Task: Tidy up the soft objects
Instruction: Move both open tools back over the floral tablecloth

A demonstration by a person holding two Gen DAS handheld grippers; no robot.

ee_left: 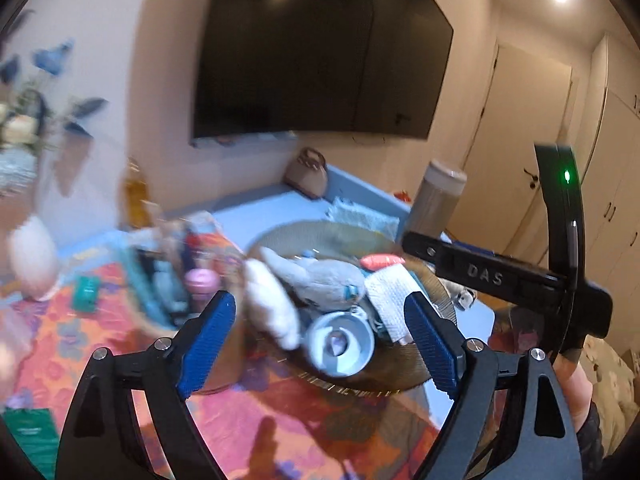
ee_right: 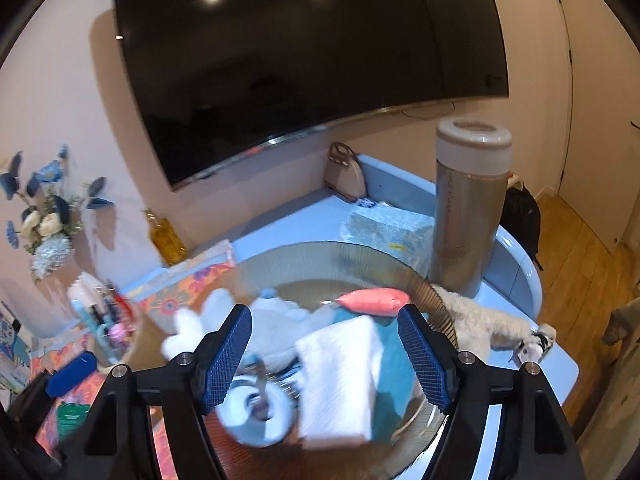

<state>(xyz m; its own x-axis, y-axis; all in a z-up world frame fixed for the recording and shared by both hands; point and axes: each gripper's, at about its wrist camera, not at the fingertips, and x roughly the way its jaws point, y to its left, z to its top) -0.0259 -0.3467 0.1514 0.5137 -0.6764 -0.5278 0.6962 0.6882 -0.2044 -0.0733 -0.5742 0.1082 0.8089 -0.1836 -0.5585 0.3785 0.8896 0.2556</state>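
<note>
A ribbed brown glass bowl (ee_left: pixel 304 229) (ee_right: pixel 320 252) holds a grey plush toy (ee_left: pixel 320 280) (ee_right: pixel 276 320), a white plush toy (ee_left: pixel 272 308) (ee_right: pixel 192 328), a folded white cloth (ee_left: pixel 390 296) (ee_right: pixel 340 372) on a teal cloth (ee_right: pixel 394 360), a pink soft piece (ee_left: pixel 380 261) (ee_right: pixel 372 300) and a pale blue round object (ee_left: pixel 340 344) (ee_right: pixel 256 412). My left gripper (ee_left: pixel 320 304) hangs open over the plush toys, pads touching nothing. My right gripper (ee_right: pixel 324 316) is open above the white cloth, which lies loose between the fingers.
A tall beige bottle (ee_right: pixel 468 208) stands behind the bowl on the right. A fluffy white toy (ee_right: pixel 480 316) lies outside the rim. A basket of toiletries (ee_left: pixel 168 280) sits to the left on a flowered mat (ee_left: pixel 280 432). A handbag (ee_right: pixel 344 176) leans at the back wall.
</note>
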